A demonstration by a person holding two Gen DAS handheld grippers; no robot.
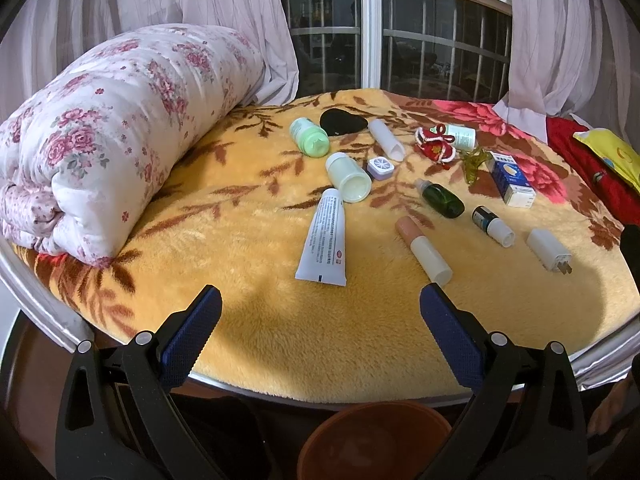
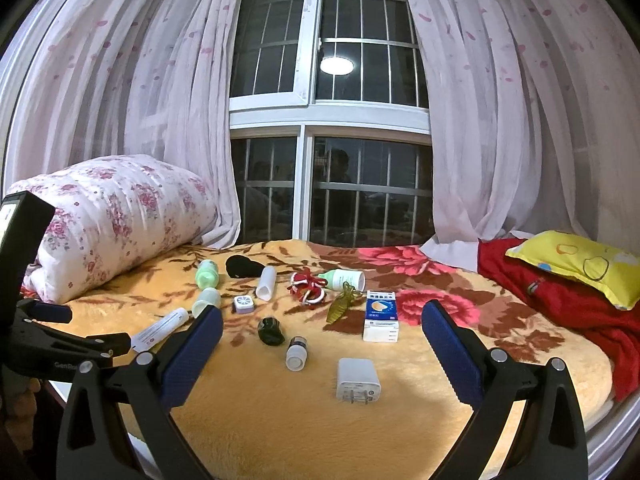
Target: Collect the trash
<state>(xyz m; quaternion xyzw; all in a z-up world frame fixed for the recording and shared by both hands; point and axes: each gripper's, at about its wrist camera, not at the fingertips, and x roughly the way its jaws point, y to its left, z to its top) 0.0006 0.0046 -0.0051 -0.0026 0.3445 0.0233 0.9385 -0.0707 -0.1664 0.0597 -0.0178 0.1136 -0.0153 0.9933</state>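
Observation:
Small items lie scattered on a yellow flowered blanket (image 1: 248, 320). Nearest my open, empty left gripper (image 1: 320, 304) are a white tube (image 1: 324, 240) and a pink-and-white stick (image 1: 424, 244). Farther off lie a green bottle (image 1: 310, 137), a pale jar (image 1: 348, 178), a dark green bottle (image 1: 442, 198), a small dark bottle (image 1: 494, 226), a white charger (image 1: 548, 250) and a blue-white box (image 1: 512, 180). An orange-brown bin (image 1: 376, 440) stands below the bed edge. My right gripper (image 2: 322, 320) is open and empty above the charger (image 2: 358, 380), with the box (image 2: 381, 316) beyond.
A rolled floral quilt (image 1: 100, 140) fills the left of the bed. A red cloth and yellow pillow (image 2: 576, 268) lie at the right. Curtains and a barred window stand behind. A red ornament (image 1: 434, 144) and a black pouch (image 1: 342, 120) lie among the items.

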